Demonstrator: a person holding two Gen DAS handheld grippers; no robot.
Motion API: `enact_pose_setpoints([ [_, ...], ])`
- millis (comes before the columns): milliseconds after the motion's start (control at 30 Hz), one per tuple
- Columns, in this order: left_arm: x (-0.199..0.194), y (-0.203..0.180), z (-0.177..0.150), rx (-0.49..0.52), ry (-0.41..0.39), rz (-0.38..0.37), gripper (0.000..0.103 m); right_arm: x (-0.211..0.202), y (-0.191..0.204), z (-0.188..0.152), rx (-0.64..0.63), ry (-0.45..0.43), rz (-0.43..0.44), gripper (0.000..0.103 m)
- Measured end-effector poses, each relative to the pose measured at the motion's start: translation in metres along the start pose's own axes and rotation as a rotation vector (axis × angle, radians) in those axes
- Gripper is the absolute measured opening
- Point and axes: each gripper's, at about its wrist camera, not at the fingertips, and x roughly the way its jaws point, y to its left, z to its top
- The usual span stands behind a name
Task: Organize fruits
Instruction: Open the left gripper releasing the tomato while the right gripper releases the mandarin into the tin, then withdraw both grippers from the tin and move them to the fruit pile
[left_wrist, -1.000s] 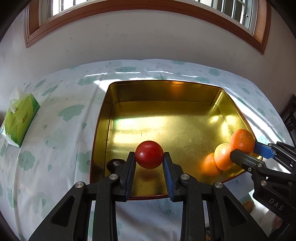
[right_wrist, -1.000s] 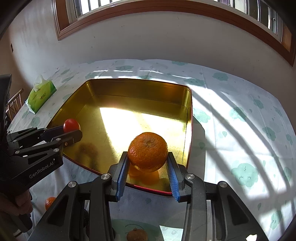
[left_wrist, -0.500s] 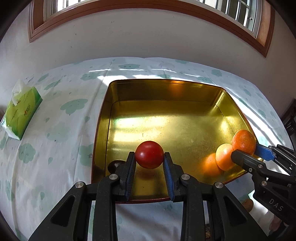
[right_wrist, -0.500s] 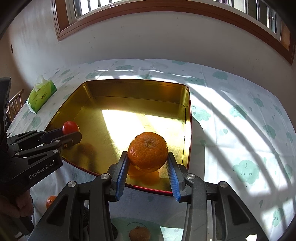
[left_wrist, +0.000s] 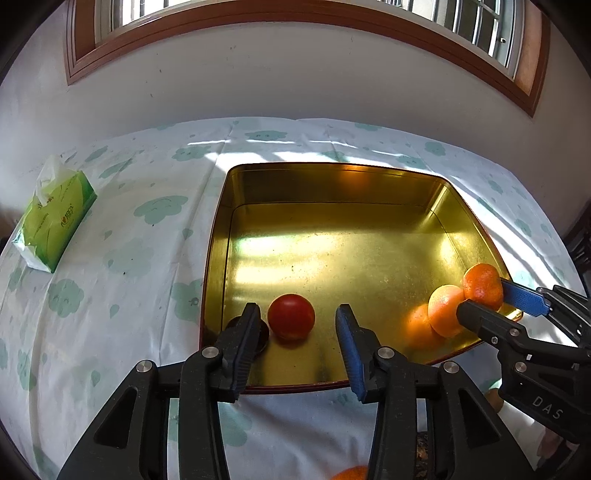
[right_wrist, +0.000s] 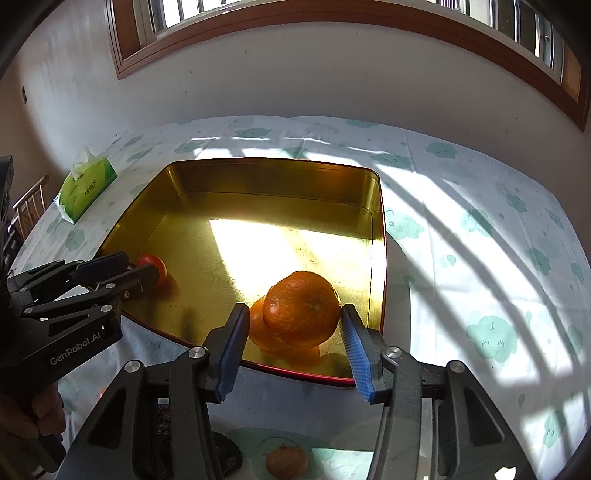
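Tomato (left_wrist: 291, 321) left of orange (left_wrist: 482, 286) in tray (left_wrist: 332, 184)

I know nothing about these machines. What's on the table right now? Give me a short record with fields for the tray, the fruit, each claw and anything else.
tray: gold tin tray on a cloud-print tablecloth
red fruit: tomato on the tray floor
orange fruit: mandarin in the tray's near right corner
left claw: open around the tomato
right claw: open around the mandarin
elsewhere: green tissue pack left of the tray

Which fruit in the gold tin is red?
The tomato, alone between the open left gripper fingers; the others, by the right gripper, are oranges.
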Motion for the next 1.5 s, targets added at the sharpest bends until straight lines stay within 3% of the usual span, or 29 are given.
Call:
enact_pose_setpoints([
  [67,-0.005,0.0,-0.001,0.003,-0.006,-0.001,0.045,-0.003,0.002,-0.001,-0.006,-0.006,-0.012,0.055],
  [567,-0.065,0.006,-0.041,-0.015,-0.06,0.013,0.045,-0.055,0.009,-0.028,-0.004,-0.058,-0.009,0.055],
  [1067,-0.088,0.02,-0.142,-0.053,0.022,0.043,0.045,-0.072,-0.01,-0.118,0.041,0.035,-0.004,0.055],
  [1267,-0.094,0.007,-0.166,-0.035,0.031,0.014,0.045,-0.074,-0.008,-0.131,0.039,0.043,0.002,0.055],
  [1500,-0.092,-0.011,-0.169,0.0,0.024,0.003,0.045,-0.06,-0.002,-0.13,0.016,0.07,0.001,0.054],
])
